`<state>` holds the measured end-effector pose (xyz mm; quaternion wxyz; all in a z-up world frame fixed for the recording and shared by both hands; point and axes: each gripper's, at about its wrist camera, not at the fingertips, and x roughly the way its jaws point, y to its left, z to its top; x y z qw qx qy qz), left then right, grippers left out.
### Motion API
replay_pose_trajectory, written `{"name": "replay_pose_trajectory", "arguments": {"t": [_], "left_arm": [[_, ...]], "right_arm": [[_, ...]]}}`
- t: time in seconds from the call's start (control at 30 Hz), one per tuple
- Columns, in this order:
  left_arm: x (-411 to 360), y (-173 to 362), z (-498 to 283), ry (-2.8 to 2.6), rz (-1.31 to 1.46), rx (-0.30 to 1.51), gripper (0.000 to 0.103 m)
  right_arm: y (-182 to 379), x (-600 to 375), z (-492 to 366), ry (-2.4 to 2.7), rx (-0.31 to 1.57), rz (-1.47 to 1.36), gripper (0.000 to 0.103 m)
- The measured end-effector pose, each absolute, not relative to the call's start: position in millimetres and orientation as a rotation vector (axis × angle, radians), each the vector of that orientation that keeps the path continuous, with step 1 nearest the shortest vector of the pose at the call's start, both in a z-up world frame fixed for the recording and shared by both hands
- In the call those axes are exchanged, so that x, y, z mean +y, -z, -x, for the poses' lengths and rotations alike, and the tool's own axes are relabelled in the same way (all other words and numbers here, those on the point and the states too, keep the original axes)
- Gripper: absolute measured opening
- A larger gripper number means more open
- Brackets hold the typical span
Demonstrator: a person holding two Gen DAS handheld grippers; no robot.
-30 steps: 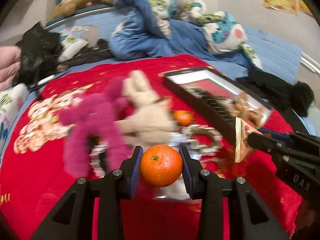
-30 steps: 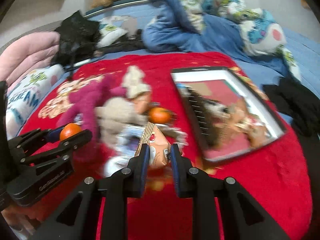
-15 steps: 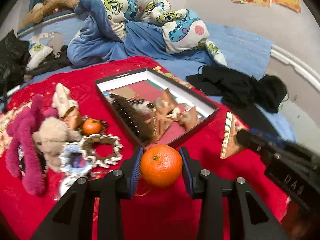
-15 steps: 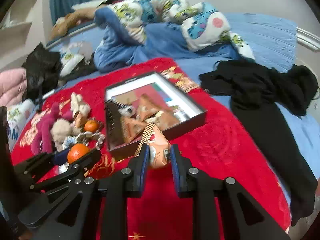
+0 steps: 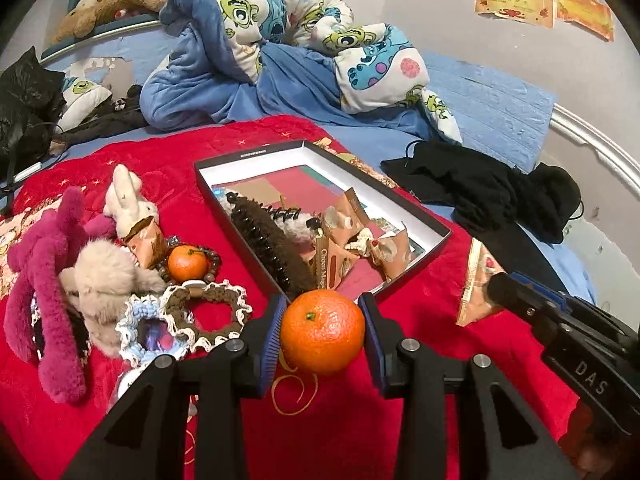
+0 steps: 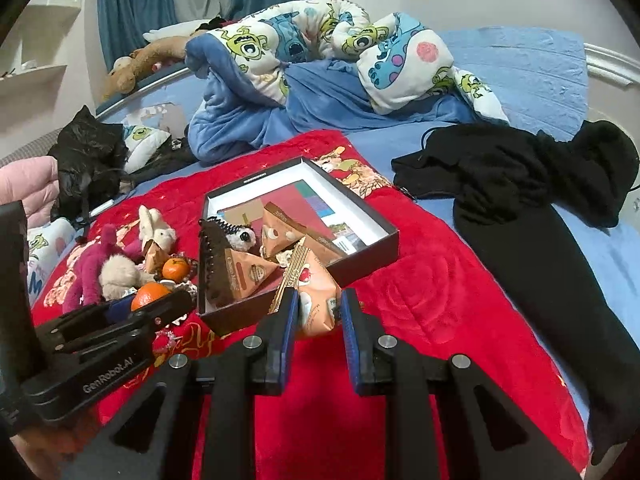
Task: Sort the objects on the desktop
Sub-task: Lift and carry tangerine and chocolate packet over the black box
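Two grippers face a red blanket (image 5: 400, 432) spread over a bed. At far left lies a magenta plush toy (image 5: 48, 280), touching a beige furry toy (image 5: 104, 280) and a small cream rabbit toy (image 5: 126, 196). Just right of them a second mandarin (image 5: 187, 263) sits on a ring of brown beads, next to a brown crocheted scrunchie (image 5: 208, 312) and a blue one (image 5: 150, 330). In the middle the left gripper (image 5: 322, 330) pinches a mandarin (image 5: 322, 330) between its blue pads, held over the blanket just before the near corner of the black box (image 5: 436, 246). That shallow, white-lined box holds a brown hair claw (image 5: 276, 248), a small fuzzy toy and several orange triangular snack packets, one lettered "Choco". To the right, the right gripper (image 6: 318, 306) is clamped on a similar snack packet (image 6: 316, 296), held at the box's near edge; its print is too small to read. In the left wrist view the right gripper's side reads "DAS"; in the right wrist view the left gripper's side reads "GenRobot.AI". Farther right black clothing (image 6: 520, 184) lies on the blue sheet, and a blue monster-print duvet (image 5: 280, 40) is heaped behind. Posters with unreadable writing hang on the wall at upper right.
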<state>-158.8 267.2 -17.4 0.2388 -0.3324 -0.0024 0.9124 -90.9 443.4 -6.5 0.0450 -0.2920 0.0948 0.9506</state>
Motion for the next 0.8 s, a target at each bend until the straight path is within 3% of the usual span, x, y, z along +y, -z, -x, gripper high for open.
{"name": "replay_pose_trajectory", "arguments": {"t": [0.8], "left_arm": [[314.7, 38.0, 215.0, -2.454, 0.898, 0.108, 0.038]], "right_arm": [[16.0, 468.4, 165.7, -2.936, 0.533, 0.855, 0.021]]}}
